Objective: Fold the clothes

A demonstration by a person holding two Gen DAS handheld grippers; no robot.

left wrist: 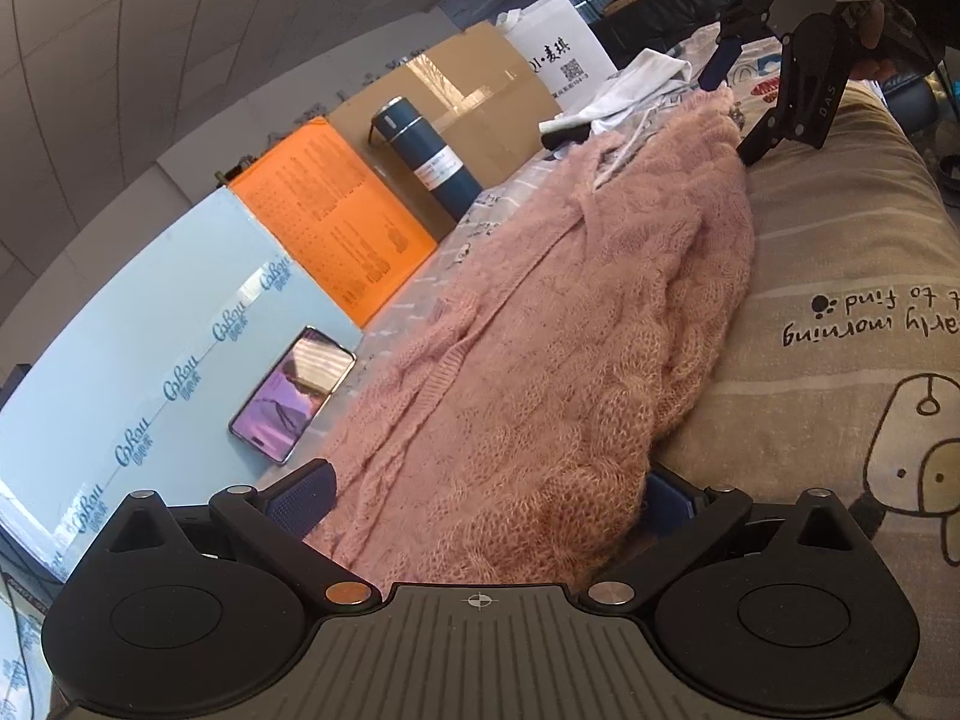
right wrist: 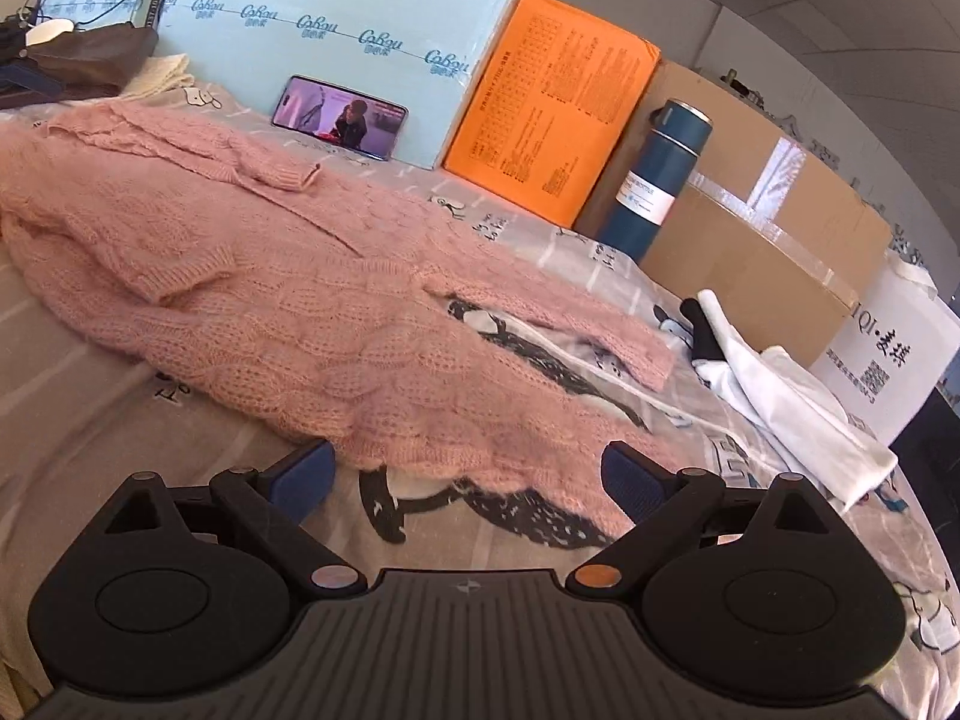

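Left wrist view: pink knitted sweater (left wrist: 540, 330) lies spread on the cartoon-print bed sheet (left wrist: 840, 276), its near end between the left gripper (left wrist: 480, 498)'s wide-apart fingers. Right gripper (right wrist: 468, 474)'s fingers stand apart over the hem. A phone (right wrist: 339, 117) leans against the pale blue box (right wrist: 336, 18).

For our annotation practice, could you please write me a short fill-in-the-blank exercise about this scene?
1. The knitted sweater spread on the bed is ____ in colour.
2. The phone leans against the light ____ box.
3. The dark blue bottle stands between the orange box and the ____ cardboard box.

Missing words: pink; blue; brown
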